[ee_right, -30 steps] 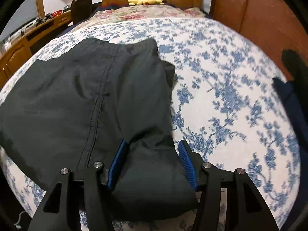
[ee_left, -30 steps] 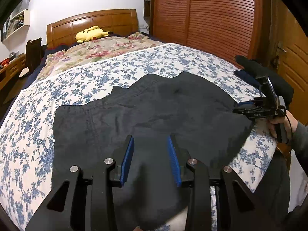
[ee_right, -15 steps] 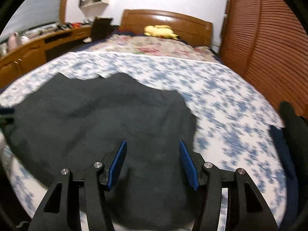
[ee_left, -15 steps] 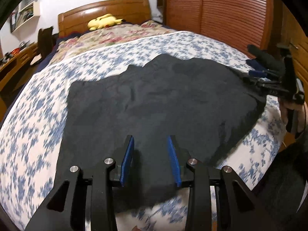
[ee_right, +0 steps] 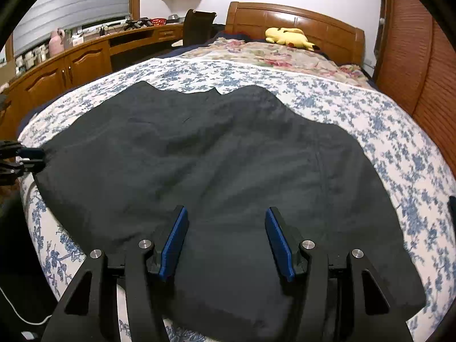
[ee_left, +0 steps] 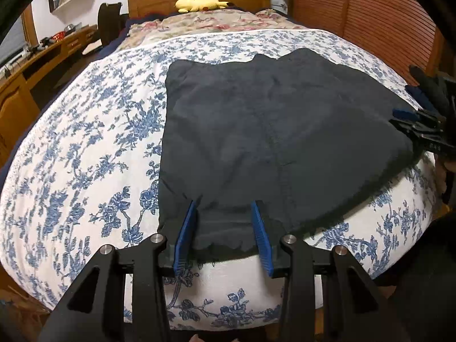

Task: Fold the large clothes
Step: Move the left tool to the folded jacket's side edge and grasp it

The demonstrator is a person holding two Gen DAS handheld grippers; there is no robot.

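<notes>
Large black fabric garment (ee_left: 273, 131) lies spread flat across the near half of the bed with the blue-and-white floral cover (ee_left: 85, 148), its hem running along the bed's near edge and slightly over it. My left gripper (ee_left: 223, 236) sits at the garment's near left corner, blue pads either side of a bunched bit of hem; jaws have just been opening, and the cloth lies slack between them, so I read them as apart, not pinching. My right gripper (ee_right: 226, 242) hangs over the garment's near right part by the near edge, jaws wide apart, fabric flat beneath, with no contact on either pad. Each gripper shows in the other camera at the garment's side edge. At the far end by the wooden headboard (ee_right: 296, 17): a yellow plush toy (ee_right: 287, 37) on a pink floral quilt (ee_right: 270, 54). Slatted wooden wardrobe doors (ee_left: 356, 8) run along the right side of the bed.
</notes>
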